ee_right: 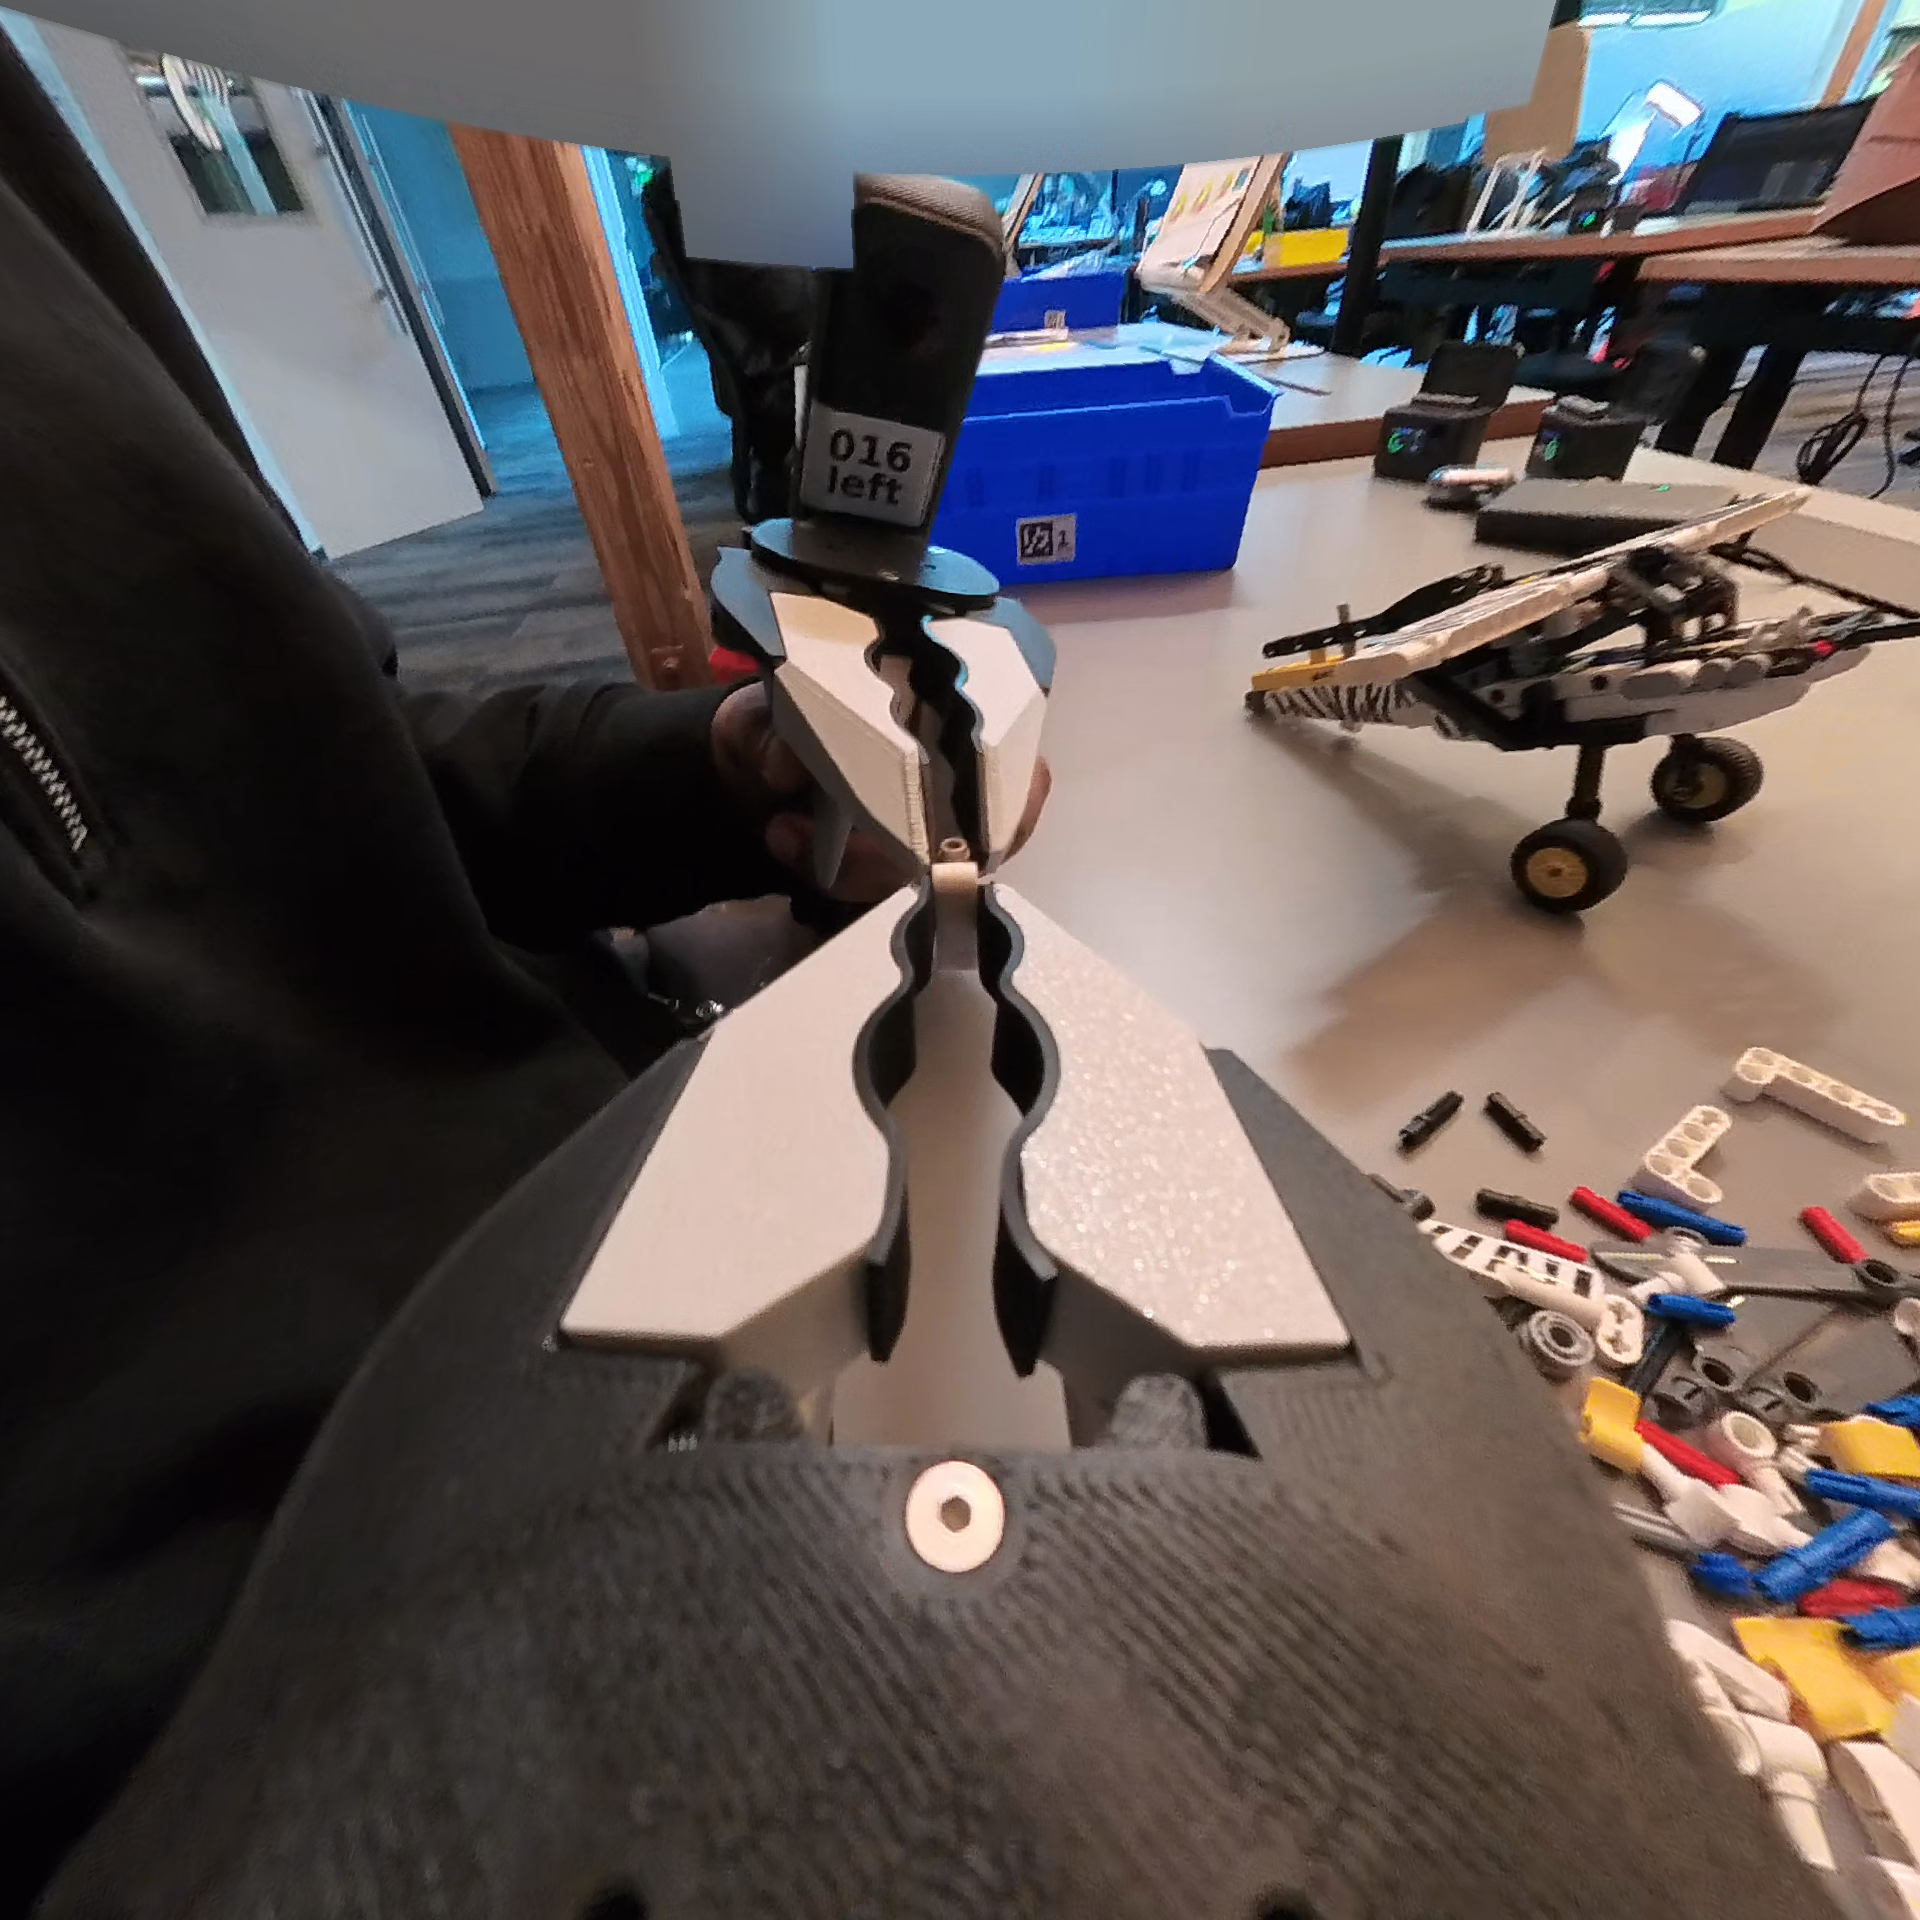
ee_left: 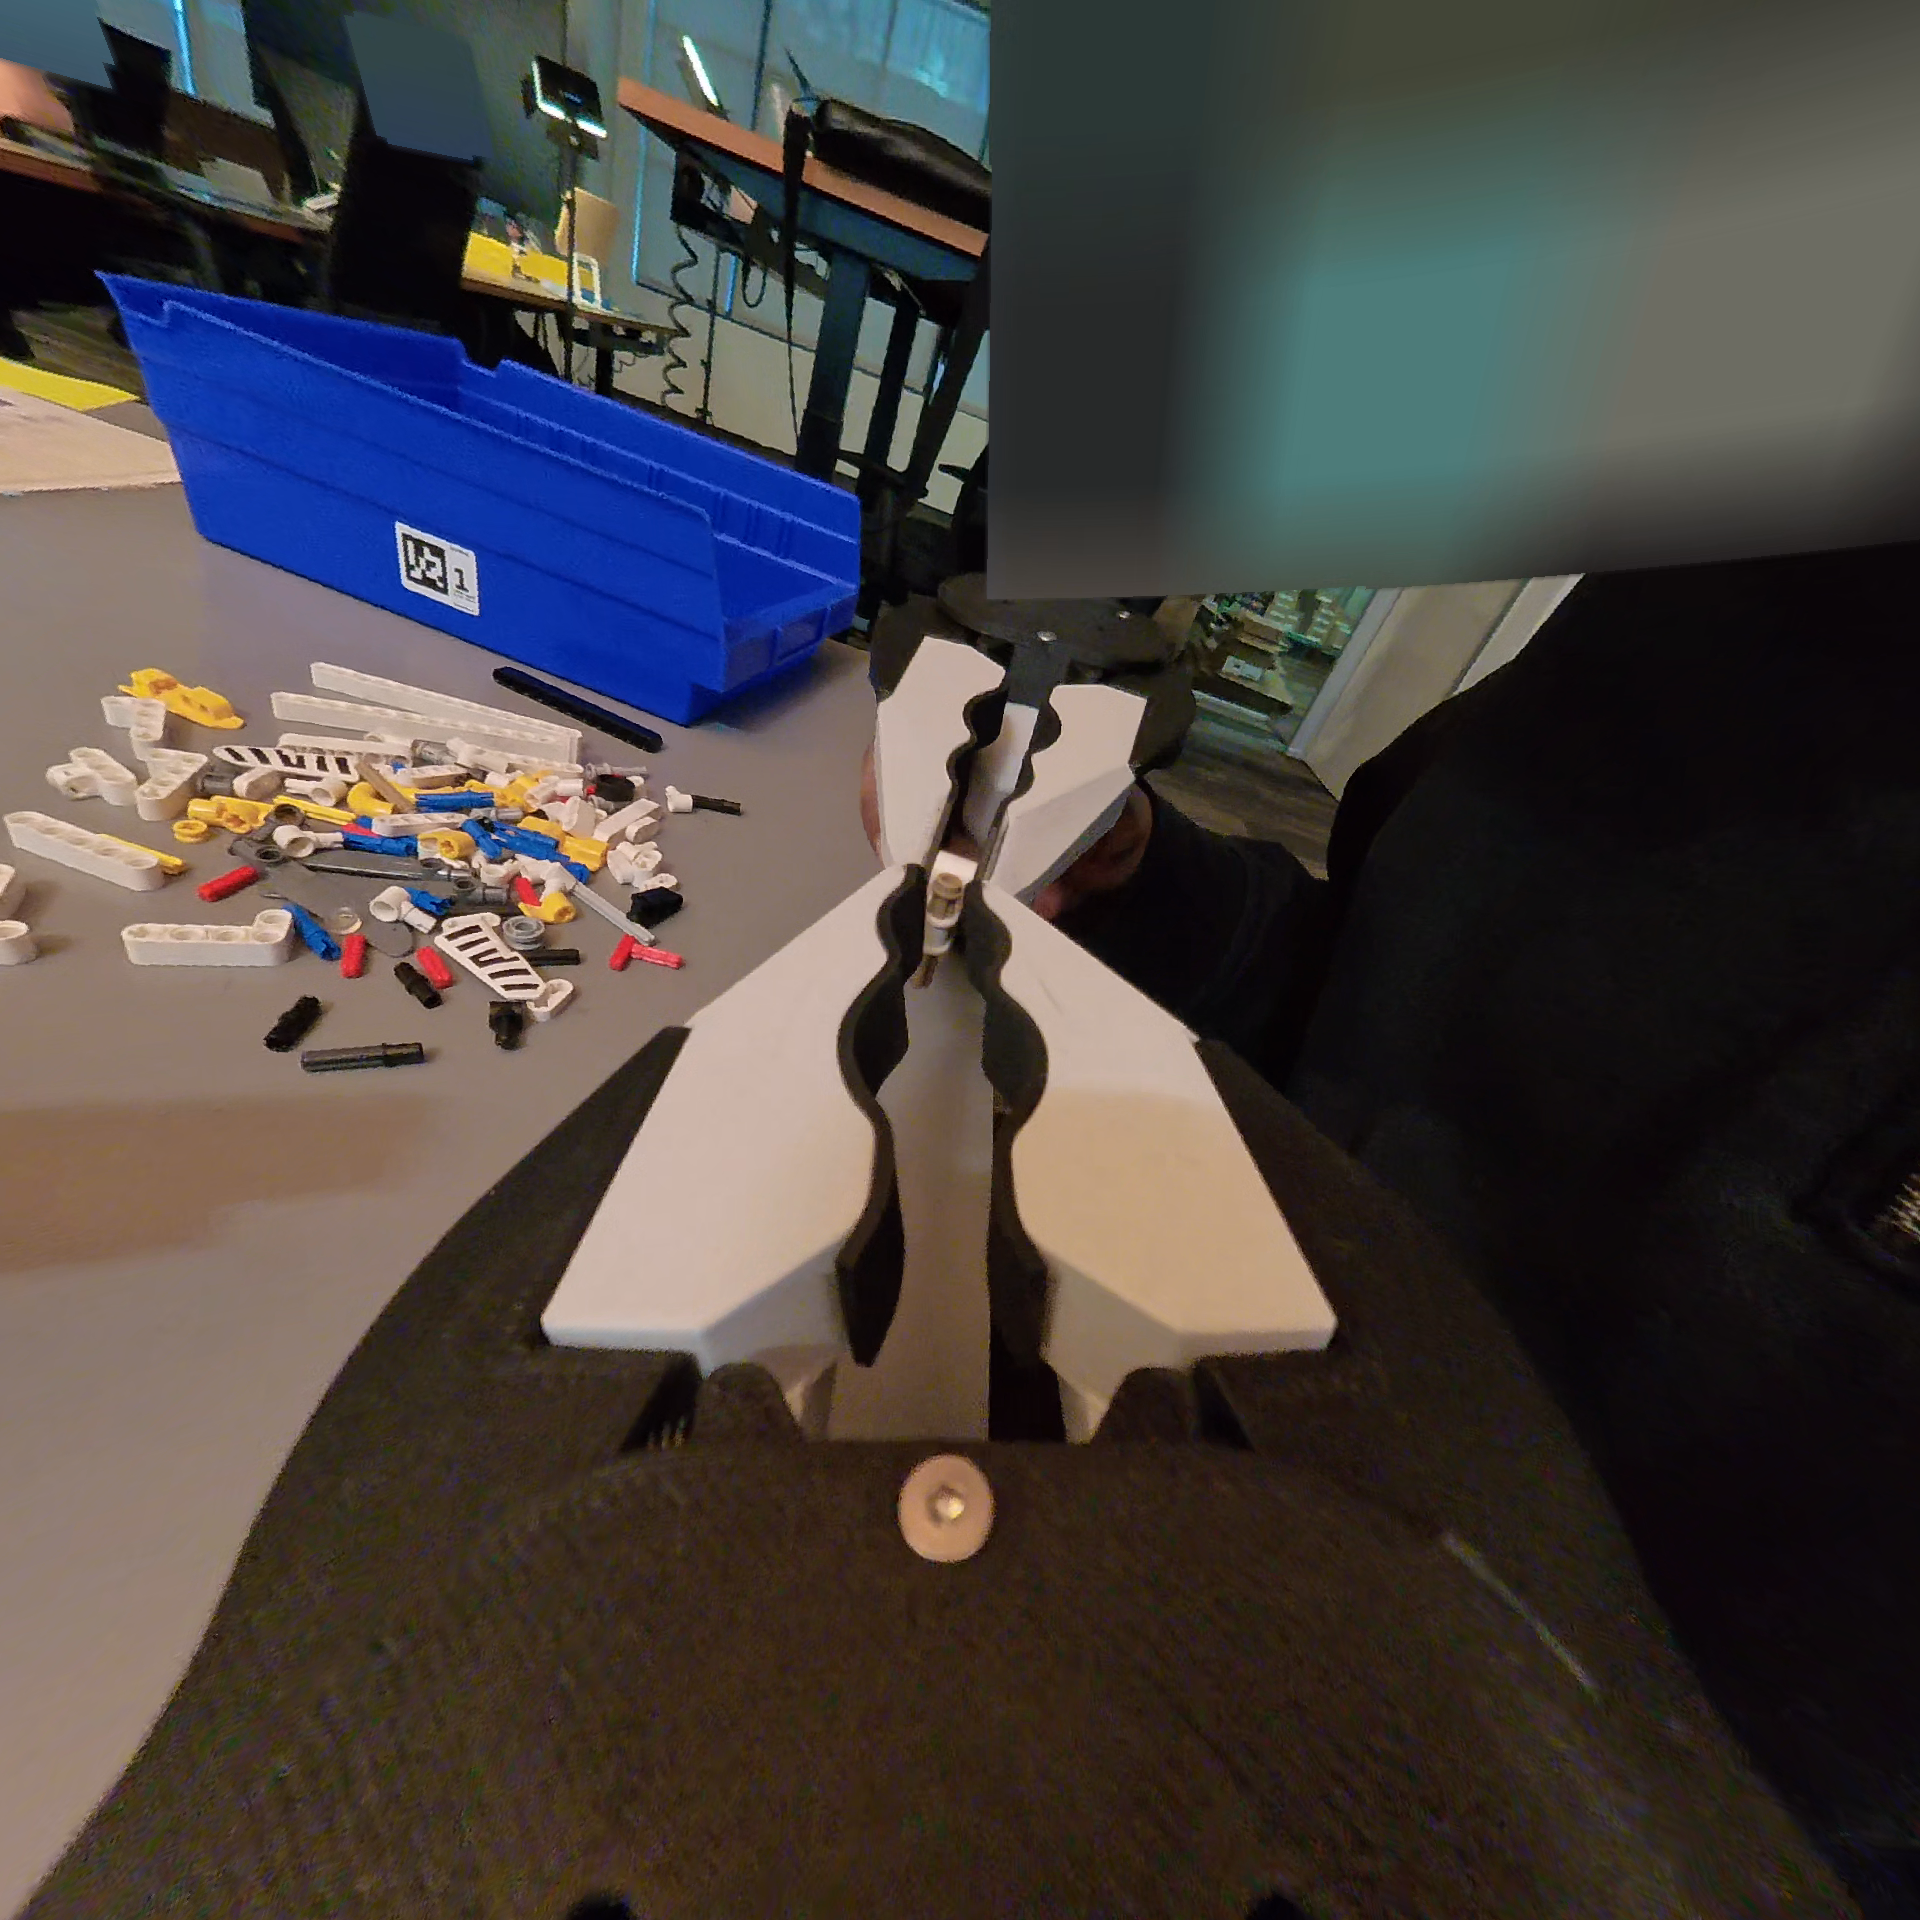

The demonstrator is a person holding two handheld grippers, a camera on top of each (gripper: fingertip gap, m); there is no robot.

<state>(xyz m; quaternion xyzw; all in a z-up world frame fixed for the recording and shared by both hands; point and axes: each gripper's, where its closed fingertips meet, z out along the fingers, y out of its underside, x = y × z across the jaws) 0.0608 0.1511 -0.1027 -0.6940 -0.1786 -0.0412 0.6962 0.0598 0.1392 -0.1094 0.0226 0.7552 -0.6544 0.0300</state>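
We see the left hand-held gripper (ee_left: pixel 943 920) clenched on a small tan peg (ee_left: pixel 942 914), the right hand-held gripper (ee_right: pixel 954 894) gripping a white connector (ee_right: pixel 954 885) at twelve o'clock above the desk (ee_left: pixel 312 1195). Both seem light, stiff, slippery; pinch mid-body.

Loose bricks (ee_left: pixel 395 842) and blue bin (ee_left: pixel 499 499) crowd the table (ee_left: pixel 208 1195).

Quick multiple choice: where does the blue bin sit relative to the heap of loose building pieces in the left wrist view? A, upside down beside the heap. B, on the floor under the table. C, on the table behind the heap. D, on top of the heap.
C: the blue bin stands upright on the grey table, beyond the heap of loose pieces, not on it.
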